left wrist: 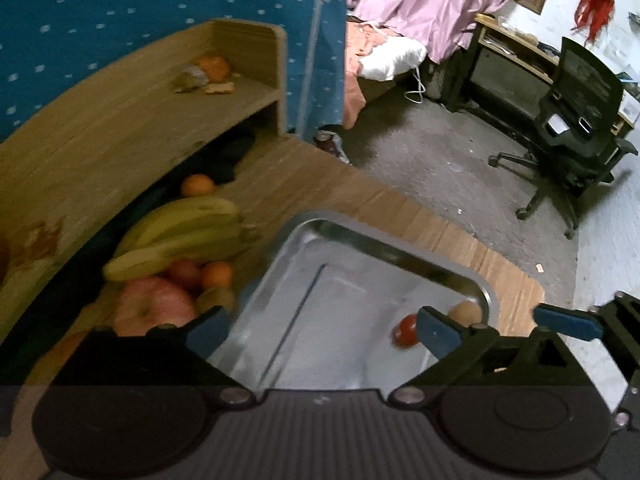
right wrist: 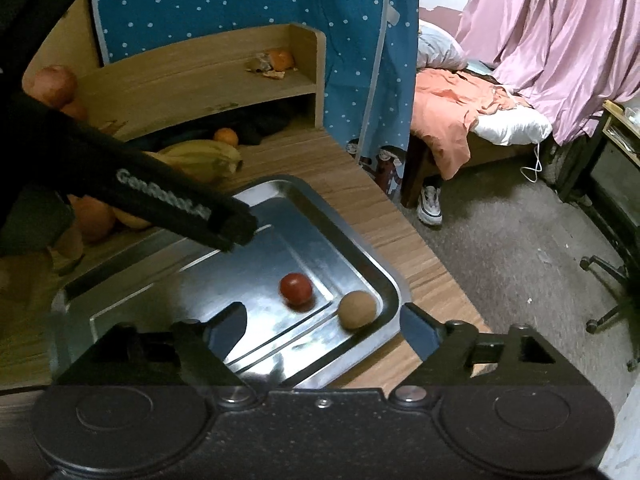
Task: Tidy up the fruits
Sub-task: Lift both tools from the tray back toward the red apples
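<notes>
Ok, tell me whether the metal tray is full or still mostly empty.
Mostly empty. The metal tray holds only a red fruit and a brown round fruit near one corner; the rest is bare metal.

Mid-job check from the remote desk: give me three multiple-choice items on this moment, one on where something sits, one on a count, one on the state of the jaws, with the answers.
1. Where does the brown round fruit lie?
A. On the upper shelf
B. In the metal tray, at its near right corner
C. On the floor

2. How many fruits are in the tray?
A. Two
B. Four
C. None

3. How do the jaws of the right gripper stand?
A. Shut on the bananas
B. Shut on the tray's rim
C. Open, holding nothing

Answers:
1 B: the right wrist view shows it against the tray's corner wall.
2 A: only the red fruit and the brown one lie there; the bananas and the other fruit are piled on the desk beside the tray.
3 C: its fingers stand wide apart with only the tray showing between them.
</notes>
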`<state>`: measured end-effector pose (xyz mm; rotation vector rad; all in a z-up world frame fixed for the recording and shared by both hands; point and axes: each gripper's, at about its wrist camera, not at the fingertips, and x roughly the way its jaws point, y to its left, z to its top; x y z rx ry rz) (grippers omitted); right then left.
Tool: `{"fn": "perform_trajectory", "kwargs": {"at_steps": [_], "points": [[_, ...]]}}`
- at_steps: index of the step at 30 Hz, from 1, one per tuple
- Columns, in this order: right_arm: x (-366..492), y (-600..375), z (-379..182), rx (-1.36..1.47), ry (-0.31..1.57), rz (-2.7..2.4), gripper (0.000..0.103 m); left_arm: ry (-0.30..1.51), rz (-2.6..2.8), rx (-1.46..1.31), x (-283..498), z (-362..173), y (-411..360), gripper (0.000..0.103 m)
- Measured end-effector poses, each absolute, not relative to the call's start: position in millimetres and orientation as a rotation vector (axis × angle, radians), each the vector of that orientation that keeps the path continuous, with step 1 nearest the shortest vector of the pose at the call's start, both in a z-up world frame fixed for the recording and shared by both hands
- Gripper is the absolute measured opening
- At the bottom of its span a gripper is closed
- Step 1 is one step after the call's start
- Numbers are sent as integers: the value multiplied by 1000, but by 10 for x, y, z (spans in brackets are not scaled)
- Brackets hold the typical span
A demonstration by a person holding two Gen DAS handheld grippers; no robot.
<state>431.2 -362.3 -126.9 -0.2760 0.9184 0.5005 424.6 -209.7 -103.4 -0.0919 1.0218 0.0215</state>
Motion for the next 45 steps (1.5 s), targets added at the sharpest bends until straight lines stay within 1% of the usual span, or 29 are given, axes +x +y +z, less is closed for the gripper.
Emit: {"fn": "perform_trajectory", "kwargs": {"at_steps": [2, 9, 14, 24, 29, 45], "points": [[4215, -3602, -1244, -276, 924, 488, 95, 1020, 34, -96, 4159, -1012, -2009, 103], [3857, -3488, -1177, -279, 937, 451, 98, 1012, 82, -140, 3748, -974, -1635, 103], [3575, -3360, -1177, -294, 958, 440, 102, 1007, 120, -161, 3424, -971, -1360, 103], [3171, -2972, -1198, -349, 1037, 539, 102, 1050, 198, -201, 2832, -1077, -873, 103], [3097, -2747, -1184, -401, 1047, 610, 102, 1067, 252, -230, 2677, -1133, -665, 103], [3170, -2237, -1111, -539, 968, 793, 102, 1025, 427, -331, 2364, -1089, -194, 103]]}}
